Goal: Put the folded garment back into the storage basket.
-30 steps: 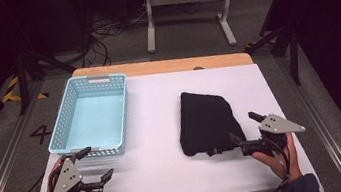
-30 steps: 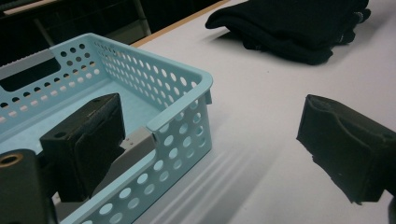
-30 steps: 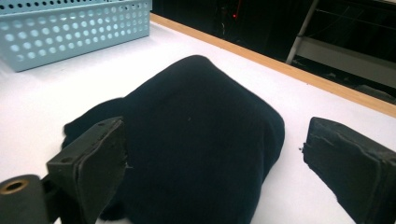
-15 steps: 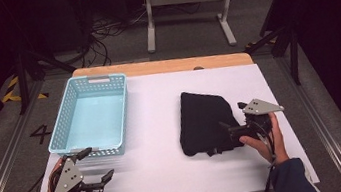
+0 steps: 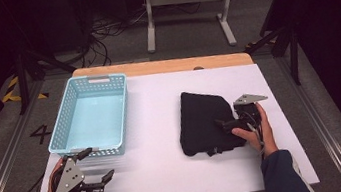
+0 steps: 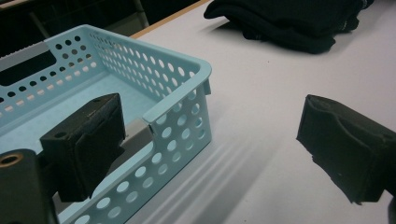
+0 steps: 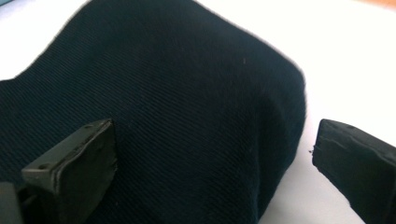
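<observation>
**Right gripper closes in on the folded cloth**

Cloth (image 5: 207, 121), black and folded, lies on the right half of the white table (image 5: 170, 177), its long axis running away from the person. The right gripper (image 5: 226, 125) sits at its near right corner, pointing left across the short side, so the cloth lies straight ahead of the jaws. They stand wide apart, having just been opening; in the right gripper view the folded edge sits between them with neither pad pressing on it. The right hand is by far the nearer one.

The left gripper (image 5: 98, 166) rests well apart near the front left, jaws apart and empty, just beside the near wall of the blue basket (image 5: 64, 123). Its own view shows the basket's perforated corner close up and the cloth far across the table. The high view alone gives the cloth's whole outline and the empty basket floor.
</observation>
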A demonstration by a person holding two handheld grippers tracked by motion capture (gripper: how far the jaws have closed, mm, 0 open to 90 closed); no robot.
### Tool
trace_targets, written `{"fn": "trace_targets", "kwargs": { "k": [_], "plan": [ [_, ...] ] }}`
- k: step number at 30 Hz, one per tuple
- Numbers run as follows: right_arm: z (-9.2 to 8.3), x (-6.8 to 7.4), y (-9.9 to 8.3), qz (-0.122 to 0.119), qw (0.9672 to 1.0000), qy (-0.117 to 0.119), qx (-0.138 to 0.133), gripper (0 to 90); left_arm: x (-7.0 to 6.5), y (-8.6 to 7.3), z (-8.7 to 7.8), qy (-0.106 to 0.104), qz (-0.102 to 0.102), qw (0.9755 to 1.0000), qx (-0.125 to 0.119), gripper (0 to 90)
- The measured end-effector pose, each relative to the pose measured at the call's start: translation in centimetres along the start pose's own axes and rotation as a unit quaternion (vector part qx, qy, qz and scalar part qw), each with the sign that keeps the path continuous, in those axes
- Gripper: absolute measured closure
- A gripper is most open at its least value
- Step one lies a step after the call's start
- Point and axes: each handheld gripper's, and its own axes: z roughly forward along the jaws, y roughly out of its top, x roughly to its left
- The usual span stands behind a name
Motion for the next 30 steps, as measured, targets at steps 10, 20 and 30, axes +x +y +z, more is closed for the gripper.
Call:
{"fn": "trace_targets", "kwargs": {
  "k": [10, 20, 30],
  "plan": [
    [1.6, -2.2, -1.6, 0.097, 0.9902, 0.099, 0.019, 0.6, 0.0, 0.0, 0.1, -0.001, -0.002, 1.0, 0.0, 8.5],
    [1.6, -2.2, -2.0, 0.113, 0.9723, 0.203, 0.022, 44.0, 0.2, -0.1, 0.5, -0.007, -0.001, 0.9999, 0.007, 9.0],
    [0.8, -1.7, -1.7, 0.089, 0.9704, 0.225, -0.003, 64.3, 0.3, 0.0, 0.8, -0.01, 0.0, 0.9999, 0.008, 9.5]
  ]
}}
